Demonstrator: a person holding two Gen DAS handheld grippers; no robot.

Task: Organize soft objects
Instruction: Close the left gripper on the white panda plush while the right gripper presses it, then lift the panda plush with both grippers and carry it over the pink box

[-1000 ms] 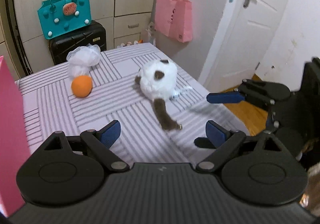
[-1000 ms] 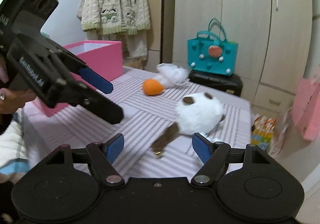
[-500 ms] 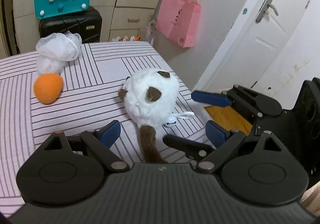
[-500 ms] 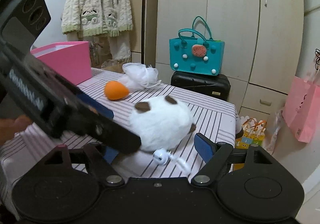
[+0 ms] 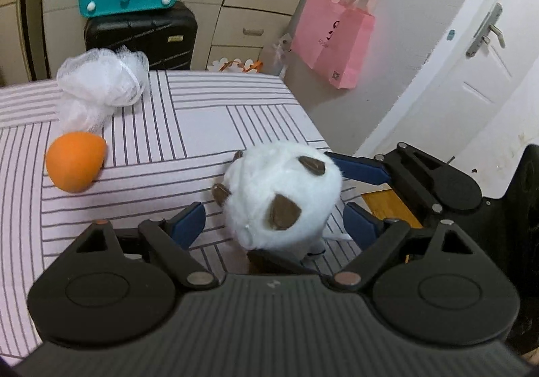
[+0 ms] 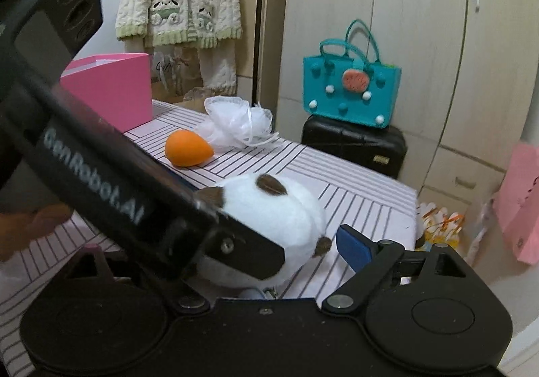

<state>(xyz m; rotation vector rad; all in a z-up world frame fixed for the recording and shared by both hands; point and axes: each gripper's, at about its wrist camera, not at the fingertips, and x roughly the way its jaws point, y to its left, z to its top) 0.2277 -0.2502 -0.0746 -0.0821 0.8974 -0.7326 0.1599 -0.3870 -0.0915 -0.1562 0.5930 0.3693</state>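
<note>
The round white plush toy with brown patches [image 5: 281,198] lies near the corner of the desk [image 5: 202,121], which is covered in a pale pink cloth with grey stripes. A second ago both tools hung back from it, with the toy's brown tail stretched out toward them; now both have come in close and the tail is hidden under the tools.

The left hand-held gripper [image 5: 274,223] straddles the toy: its left blue pad sits just beside the fur with a gap showing, its right pad is at the toy's lower right edge, and its jaws are closing without yet pressing the fur. The right hand-held gripper [image 6: 266,252] reaches in from the other side. Its jaws are opening; one blue finger [image 5: 358,168] lies against the toy's far side in the left view, the other [image 5: 279,264] passes beneath it. In the right wrist view the left tool's black body crosses the frame and covers much of the toy.

Farther back, the orange egg-shaped sponge [image 5: 75,165] and the white mesh bath puff [image 5: 101,87] lie touching, unmoved. The pink open box [image 6: 111,90] stands at the desk's far side.
</note>
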